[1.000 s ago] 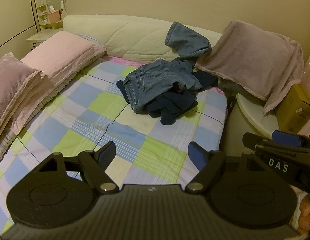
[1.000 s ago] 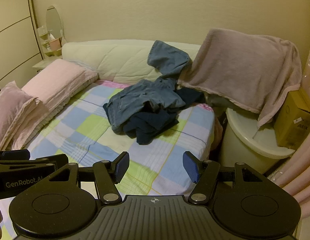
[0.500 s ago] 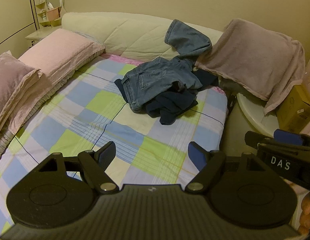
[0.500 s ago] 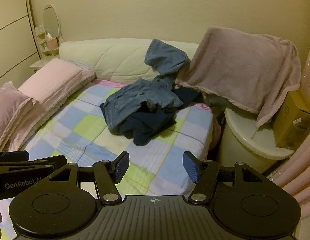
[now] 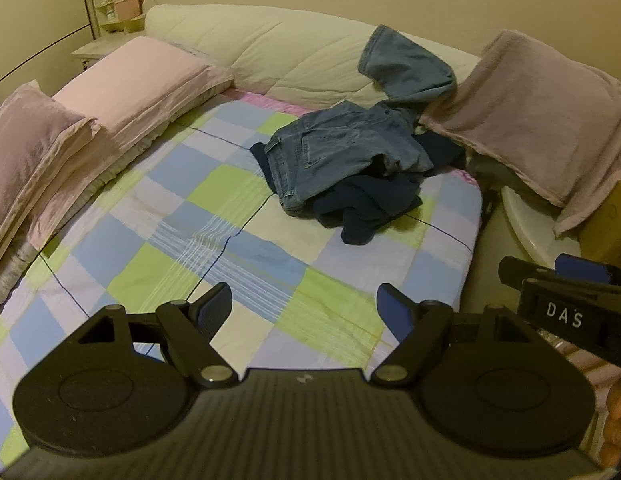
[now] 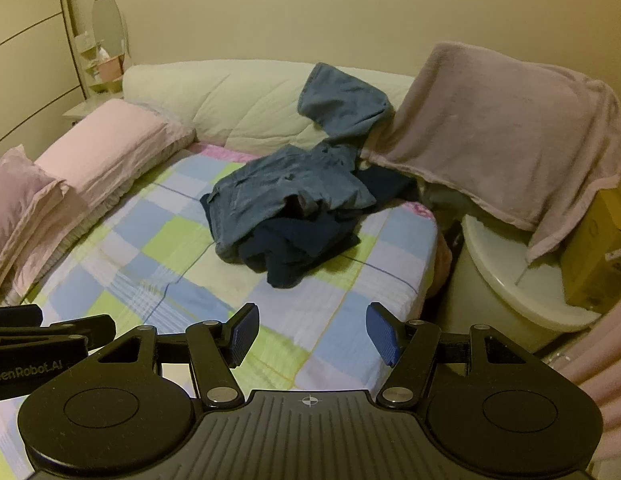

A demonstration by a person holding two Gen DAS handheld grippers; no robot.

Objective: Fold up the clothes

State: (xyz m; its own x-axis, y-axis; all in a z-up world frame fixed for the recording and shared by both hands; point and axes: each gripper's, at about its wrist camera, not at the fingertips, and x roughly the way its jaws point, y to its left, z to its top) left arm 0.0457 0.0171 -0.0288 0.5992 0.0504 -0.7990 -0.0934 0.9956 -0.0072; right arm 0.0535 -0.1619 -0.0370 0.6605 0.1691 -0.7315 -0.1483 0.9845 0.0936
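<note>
My left tongs (image 5: 304, 312) and right tongs (image 6: 308, 334) hover open and empty over the checked bed (image 5: 190, 240), short of the crumpled jeans (image 5: 342, 152) lying on dark clothes (image 5: 362, 208).

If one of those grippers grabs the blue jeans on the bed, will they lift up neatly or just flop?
The jeans lie crumpled, so they would probably flop and hang rather than hold shape. One leg is draped up the headboard, so it would likely trail behind. They overlap a dark navy garment, which might drag along.
</note>
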